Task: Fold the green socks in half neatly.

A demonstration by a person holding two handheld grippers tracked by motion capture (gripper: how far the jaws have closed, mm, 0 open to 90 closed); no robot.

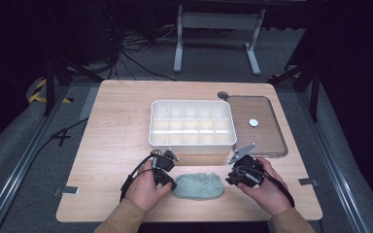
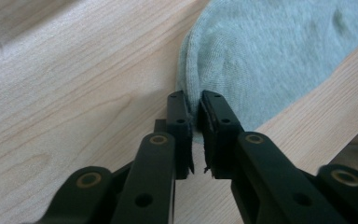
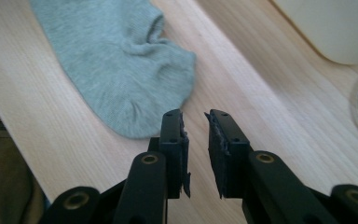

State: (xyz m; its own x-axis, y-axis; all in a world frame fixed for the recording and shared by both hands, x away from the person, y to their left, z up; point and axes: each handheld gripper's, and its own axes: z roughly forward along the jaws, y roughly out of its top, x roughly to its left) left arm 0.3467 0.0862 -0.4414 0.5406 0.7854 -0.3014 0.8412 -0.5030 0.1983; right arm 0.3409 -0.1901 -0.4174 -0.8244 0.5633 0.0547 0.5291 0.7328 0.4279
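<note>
From above, a soft green sock (image 1: 197, 185) lies on the wooden surface (image 1: 111, 136) between your two hands, just in front of a white tray (image 1: 192, 144) with many little boxes. In your left gripper view, the left gripper (image 2: 194, 105) pinches the sock's edge. In your right gripper view, the right gripper (image 3: 195, 120) is spread a little, just beside the sock, holding nothing

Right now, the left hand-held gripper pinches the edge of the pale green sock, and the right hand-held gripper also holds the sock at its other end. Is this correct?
Not quite. The left hand-held gripper does pinch the edge of the pale green sock. But the right hand-held gripper holds nothing: the right gripper view shows its jaws apart over bare wooden table, just beside the sock's end.
</note>
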